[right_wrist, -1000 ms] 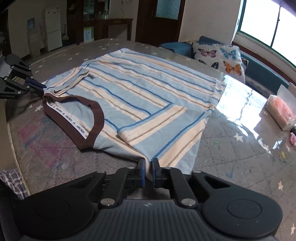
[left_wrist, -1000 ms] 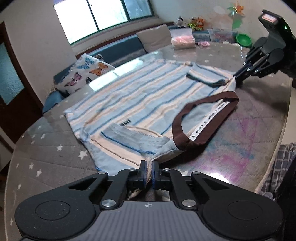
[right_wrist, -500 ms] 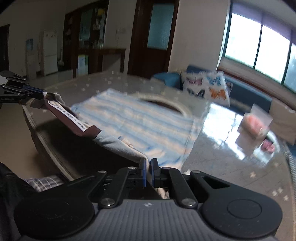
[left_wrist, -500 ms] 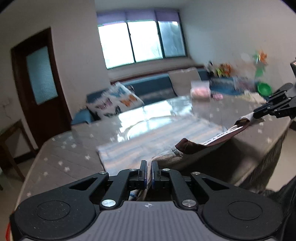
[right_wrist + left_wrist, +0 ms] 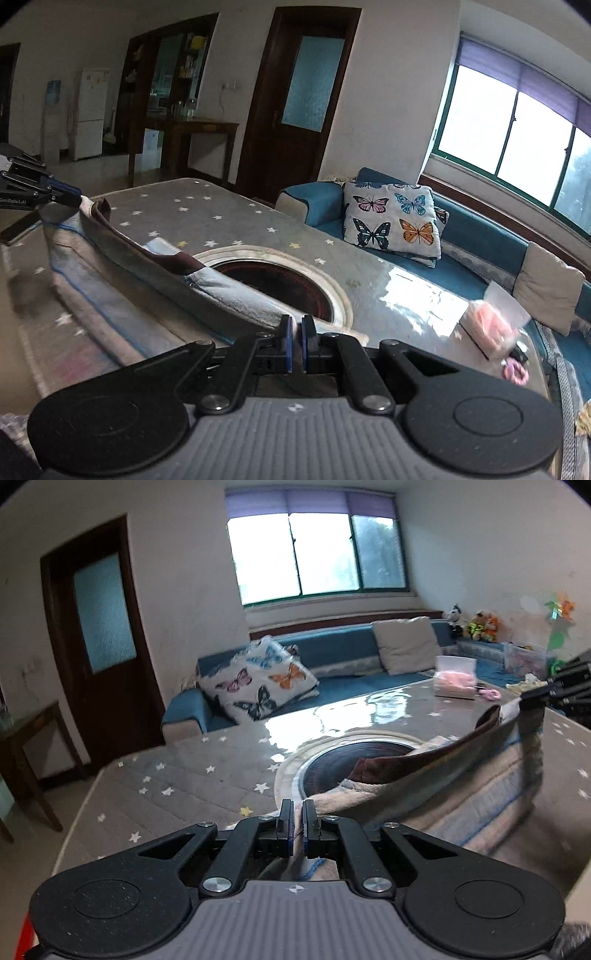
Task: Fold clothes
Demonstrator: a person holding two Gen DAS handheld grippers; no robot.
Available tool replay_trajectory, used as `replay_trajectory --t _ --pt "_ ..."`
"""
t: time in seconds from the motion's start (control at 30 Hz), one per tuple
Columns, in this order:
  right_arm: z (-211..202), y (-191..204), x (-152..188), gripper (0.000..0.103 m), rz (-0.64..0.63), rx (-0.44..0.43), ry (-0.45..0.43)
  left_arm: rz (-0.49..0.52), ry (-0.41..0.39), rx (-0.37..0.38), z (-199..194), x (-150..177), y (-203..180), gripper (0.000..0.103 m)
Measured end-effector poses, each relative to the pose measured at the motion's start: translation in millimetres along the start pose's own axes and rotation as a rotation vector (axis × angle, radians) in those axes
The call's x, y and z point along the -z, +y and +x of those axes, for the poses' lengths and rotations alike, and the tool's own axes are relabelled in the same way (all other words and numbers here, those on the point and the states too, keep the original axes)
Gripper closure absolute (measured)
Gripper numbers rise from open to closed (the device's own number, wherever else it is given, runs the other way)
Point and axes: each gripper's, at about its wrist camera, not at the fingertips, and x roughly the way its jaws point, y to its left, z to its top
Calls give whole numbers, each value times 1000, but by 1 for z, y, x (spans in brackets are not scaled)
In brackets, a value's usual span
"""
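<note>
Shirt (image 5: 461,786), striped pale blue and cream with a brown collar, hangs stretched between the two grippers above the bench (image 5: 177,782), sagging at the lower right of the left wrist view and along the left side of the right wrist view. At bottom centre, the left gripper (image 5: 294,823) is clenched on one shoulder edge of the cloth; the right gripper (image 5: 295,341) is clenched on the other. A round dark inset (image 5: 280,284) shows in the star-patterned bench top beyond the fabric. A butterfly cushion (image 5: 395,221) lies on the blue sofa (image 5: 480,236).
</note>
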Motion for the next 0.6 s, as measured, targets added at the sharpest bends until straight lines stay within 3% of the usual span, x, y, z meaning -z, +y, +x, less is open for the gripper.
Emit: replay_trajectory --t 0.17,0.4,0.6 --pt "67 -19 -16 99 3 -4 67 -25 75 -1 60 -13 24 101" --pt "148 -38 -11 99 45 -4 163 -69 180 -24 142 -12 47 102" --pt "200 -54 16 100 133 2 244 -167 226 -30 160 2 73 100"
